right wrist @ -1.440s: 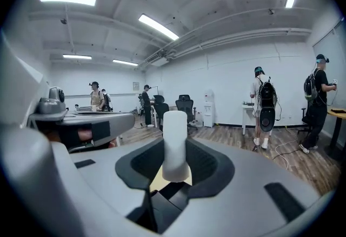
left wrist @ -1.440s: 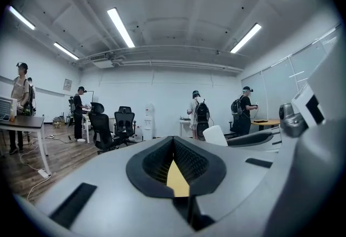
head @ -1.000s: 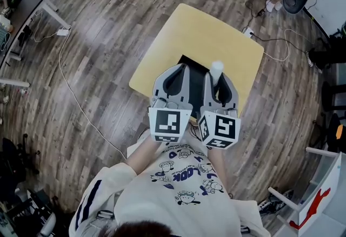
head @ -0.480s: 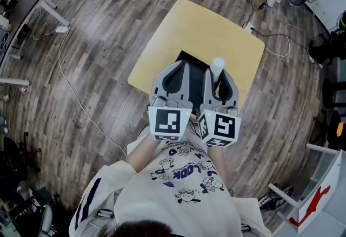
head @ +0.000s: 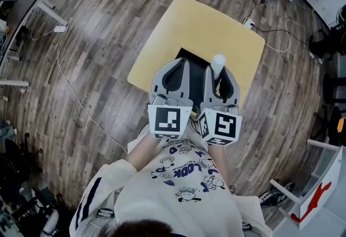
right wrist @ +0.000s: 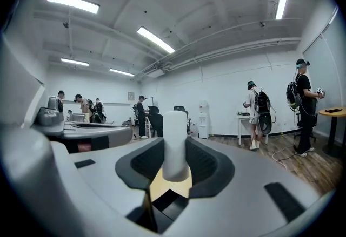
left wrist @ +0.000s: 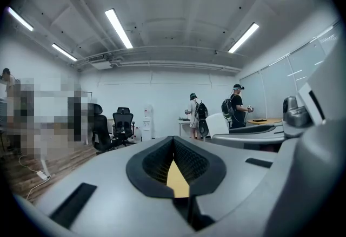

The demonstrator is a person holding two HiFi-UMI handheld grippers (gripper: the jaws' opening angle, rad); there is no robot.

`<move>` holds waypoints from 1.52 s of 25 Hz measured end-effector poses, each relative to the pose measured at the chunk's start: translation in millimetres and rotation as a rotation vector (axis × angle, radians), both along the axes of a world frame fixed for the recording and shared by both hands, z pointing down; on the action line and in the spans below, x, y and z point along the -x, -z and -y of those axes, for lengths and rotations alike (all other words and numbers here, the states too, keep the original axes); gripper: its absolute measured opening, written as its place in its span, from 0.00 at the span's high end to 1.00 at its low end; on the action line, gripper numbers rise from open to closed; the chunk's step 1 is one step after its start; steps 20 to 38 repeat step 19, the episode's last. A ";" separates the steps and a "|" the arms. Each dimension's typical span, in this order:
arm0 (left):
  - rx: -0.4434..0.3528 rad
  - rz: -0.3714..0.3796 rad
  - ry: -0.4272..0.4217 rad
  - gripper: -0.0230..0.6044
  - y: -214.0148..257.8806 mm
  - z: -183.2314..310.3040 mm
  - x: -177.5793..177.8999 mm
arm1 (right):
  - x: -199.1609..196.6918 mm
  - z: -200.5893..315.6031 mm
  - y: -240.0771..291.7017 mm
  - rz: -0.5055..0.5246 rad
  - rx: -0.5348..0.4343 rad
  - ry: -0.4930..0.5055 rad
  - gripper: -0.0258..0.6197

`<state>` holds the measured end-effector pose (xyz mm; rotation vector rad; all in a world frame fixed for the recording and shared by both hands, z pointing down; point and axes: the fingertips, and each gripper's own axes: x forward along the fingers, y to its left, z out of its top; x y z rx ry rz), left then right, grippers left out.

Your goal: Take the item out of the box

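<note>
A white cylindrical item (head: 218,62) stands upright between the jaws of my right gripper (head: 218,74), which is shut on it above the black box (head: 190,61). In the right gripper view the white item (right wrist: 174,144) rises out of the dark pads (right wrist: 208,166), with the right gripper (right wrist: 174,163) pointing level into the room. My left gripper (head: 183,67) hovers beside it over the box's left part. Its jaws are shut, with nothing between them in the left gripper view (left wrist: 173,144). The box sits on a small yellow table (head: 205,25) at its near edge.
Wood floor surrounds the table, with cables (head: 67,82) on the left and a power strip (head: 249,24) behind the table. Office chairs (left wrist: 122,125) and standing people (right wrist: 257,114) are far off. A white shelf (head: 319,198) stands at the lower right.
</note>
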<state>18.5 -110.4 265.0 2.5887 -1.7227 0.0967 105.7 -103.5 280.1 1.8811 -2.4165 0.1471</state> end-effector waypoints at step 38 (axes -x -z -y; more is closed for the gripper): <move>0.004 0.001 -0.016 0.94 -1.6 4.9 0.6 | 2.8 4.2 -2.8 -0.003 0.004 -0.011 0.74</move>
